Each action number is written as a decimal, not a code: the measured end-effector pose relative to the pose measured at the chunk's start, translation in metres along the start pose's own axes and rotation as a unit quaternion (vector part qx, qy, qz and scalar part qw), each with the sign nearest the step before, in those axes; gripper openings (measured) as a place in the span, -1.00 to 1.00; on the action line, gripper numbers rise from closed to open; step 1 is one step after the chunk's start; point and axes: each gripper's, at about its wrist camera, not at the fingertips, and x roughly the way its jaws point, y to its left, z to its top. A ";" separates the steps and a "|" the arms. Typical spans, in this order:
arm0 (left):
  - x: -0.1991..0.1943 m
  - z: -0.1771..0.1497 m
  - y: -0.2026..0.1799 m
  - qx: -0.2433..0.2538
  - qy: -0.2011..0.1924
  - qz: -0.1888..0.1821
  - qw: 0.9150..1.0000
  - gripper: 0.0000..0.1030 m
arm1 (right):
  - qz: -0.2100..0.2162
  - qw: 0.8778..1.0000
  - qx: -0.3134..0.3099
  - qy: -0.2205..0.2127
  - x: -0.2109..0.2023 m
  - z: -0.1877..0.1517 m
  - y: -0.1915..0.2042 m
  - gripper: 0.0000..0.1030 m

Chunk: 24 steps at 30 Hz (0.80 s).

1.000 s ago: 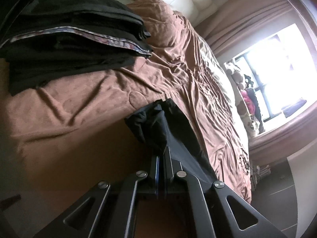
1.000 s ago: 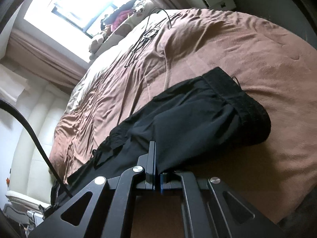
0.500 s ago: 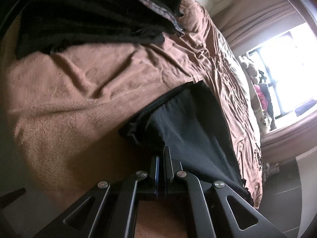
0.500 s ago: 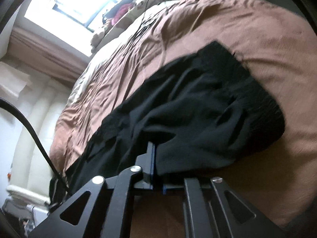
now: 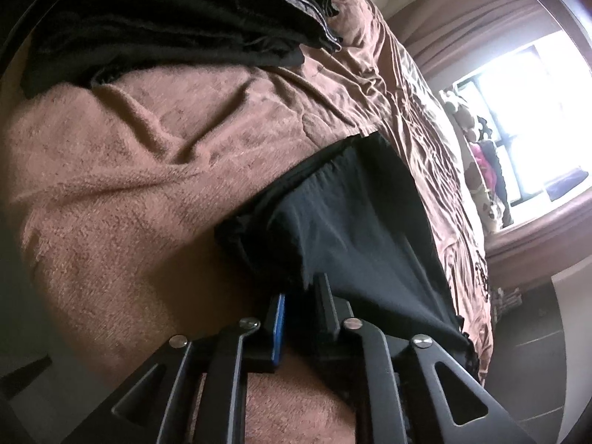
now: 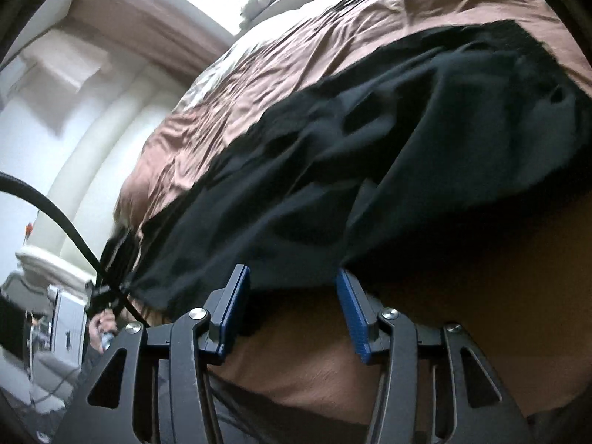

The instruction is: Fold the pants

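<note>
The black pants [image 5: 355, 222] lie folded lengthwise on the brown blanket [image 5: 129, 185]. My left gripper [image 5: 299, 296] is low over the blanket at the pants' near edge. Its jaws are opening, a narrow gap shows beside the blue pad [image 5: 278, 318], and the cloth edge rests loose at the tips. In the right wrist view the pants [image 6: 370, 155] spread across the blanket [image 6: 296, 48]. My right gripper [image 6: 292, 288] sits just under their near edge. Its jaws are opening wide, and the blue pads [image 6: 351, 310] press on nothing.
A stack of folded dark clothes [image 5: 185, 18] sits on the blanket beyond the left gripper. A bright window [image 5: 518, 111] with soft toys on its sill is at the far side. A black cable [image 6: 55, 214] and a white padded headboard [image 6: 111, 129] show at the left of the right wrist view.
Both grippers sank toward the bed with the pants, which now lie flat. Both jaws have parted and let go of the cloth, the right wider. The right view has rolled.
</note>
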 end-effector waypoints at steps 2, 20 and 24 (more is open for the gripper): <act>-0.002 -0.002 0.002 0.002 -0.002 -0.002 1.000 -0.43 | 0.016 1.000 -0.002 0.013 0.007 -0.005 0.002 -0.09; -0.005 -0.007 0.008 0.000 0.011 -0.031 0.999 -0.40 | 0.020 0.998 -0.013 0.055 0.051 -0.010 0.009 -0.98; -0.007 -0.007 0.010 0.002 0.012 -0.037 0.999 -0.38 | 0.026 0.998 -0.010 0.060 0.033 -0.017 0.015 -0.98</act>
